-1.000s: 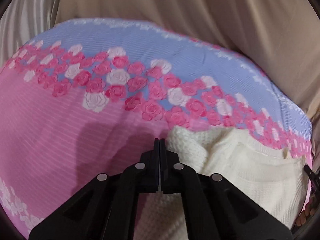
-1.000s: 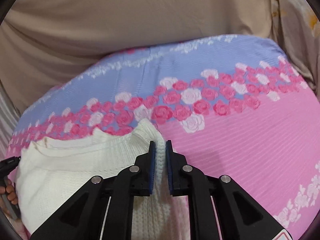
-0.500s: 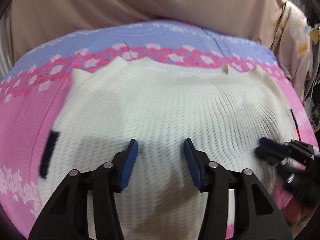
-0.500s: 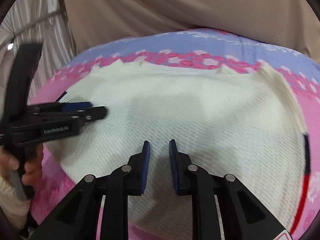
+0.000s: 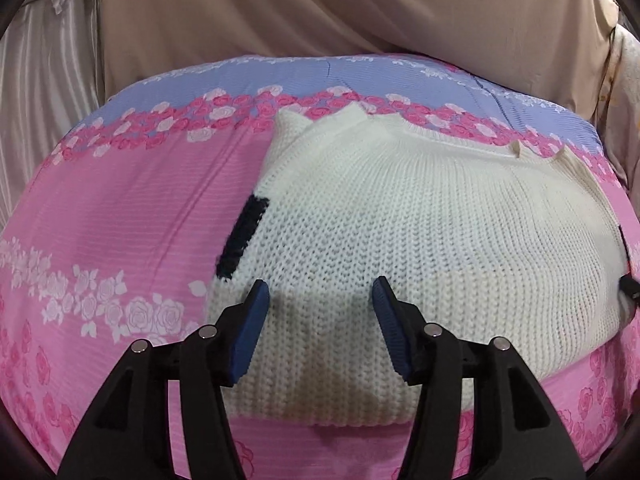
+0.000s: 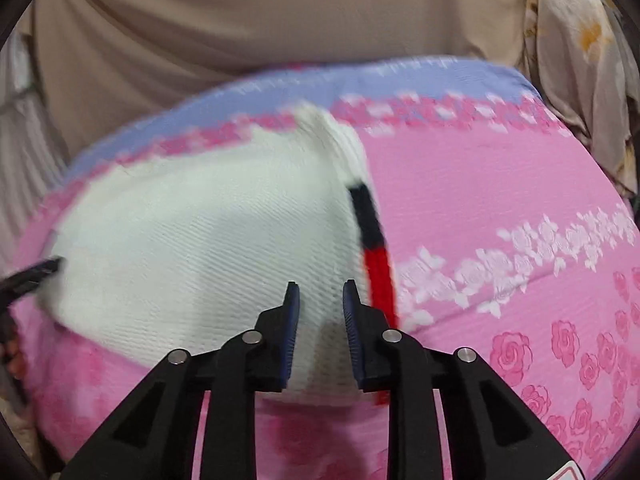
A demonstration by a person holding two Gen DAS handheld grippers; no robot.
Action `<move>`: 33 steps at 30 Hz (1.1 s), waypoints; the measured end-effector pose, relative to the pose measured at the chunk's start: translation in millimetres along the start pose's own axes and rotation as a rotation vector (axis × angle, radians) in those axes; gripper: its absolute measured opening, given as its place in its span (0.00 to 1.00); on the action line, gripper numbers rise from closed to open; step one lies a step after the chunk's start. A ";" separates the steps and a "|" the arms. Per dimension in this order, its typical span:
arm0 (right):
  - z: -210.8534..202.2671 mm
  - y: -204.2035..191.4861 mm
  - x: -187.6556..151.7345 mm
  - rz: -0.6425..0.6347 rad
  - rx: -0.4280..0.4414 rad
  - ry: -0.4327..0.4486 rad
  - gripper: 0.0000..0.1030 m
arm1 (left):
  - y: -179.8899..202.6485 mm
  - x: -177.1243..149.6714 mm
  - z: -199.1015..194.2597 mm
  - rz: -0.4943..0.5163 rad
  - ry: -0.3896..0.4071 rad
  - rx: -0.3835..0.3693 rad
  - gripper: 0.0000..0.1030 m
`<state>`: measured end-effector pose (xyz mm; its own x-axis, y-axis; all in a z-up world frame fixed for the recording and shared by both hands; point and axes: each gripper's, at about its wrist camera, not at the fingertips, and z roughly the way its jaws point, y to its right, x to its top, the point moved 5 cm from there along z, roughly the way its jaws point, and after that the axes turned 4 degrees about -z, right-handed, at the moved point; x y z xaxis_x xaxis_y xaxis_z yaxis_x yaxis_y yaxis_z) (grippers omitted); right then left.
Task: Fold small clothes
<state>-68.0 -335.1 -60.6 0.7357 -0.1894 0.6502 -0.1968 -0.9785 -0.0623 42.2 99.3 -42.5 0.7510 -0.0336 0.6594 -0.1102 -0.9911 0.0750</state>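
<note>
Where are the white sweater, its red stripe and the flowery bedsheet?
white sweater [image 5: 420, 216]: left wrist view, middle of knit.
red stripe [image 6: 378, 276]: right wrist view, its middle.
flowery bedsheet [image 5: 120, 208]: left wrist view, bare pink part.

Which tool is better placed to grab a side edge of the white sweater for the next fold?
Probably the right tool: it hangs open right beside the white knit sweater edge with the black-and-red stripe. The left tool, also open, sits over the hem's middle.

A pink and lavender bedsheet [image 5: 132, 216] printed with bands of roses covers the bed, backed by a beige curtain [image 5: 320, 4] and a floral cloth [image 6: 580, 52].
</note>
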 end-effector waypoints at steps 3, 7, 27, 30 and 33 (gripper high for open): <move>-17.4 2.9 7.1 0.055 0.039 0.024 0.16 | -9.3 -5.4 -9.9 -0.025 -0.016 -0.020 0.50; -31.6 -20.9 49.6 -0.001 0.071 0.104 0.24 | 0.3 15.6 -21.0 -0.026 0.029 -0.075 0.51; 37.7 -158.0 106.3 -0.199 0.286 0.010 0.31 | -46.0 35.5 -7.2 -0.193 0.027 -0.029 0.65; 66.1 -192.0 93.9 -0.263 0.280 -0.054 0.31 | -65.0 21.7 -5.6 -0.246 -0.015 -0.033 0.68; 75.7 -202.4 89.5 -0.304 0.234 -0.009 0.36 | -74.5 7.7 0.1 -0.284 -0.043 -0.055 0.77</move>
<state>86.7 -160.2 -47.2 0.7437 0.1131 0.6589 0.1839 -0.9822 -0.0389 56.3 172.8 -43.1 0.7834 0.2375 0.5744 0.0738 -0.9531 0.2935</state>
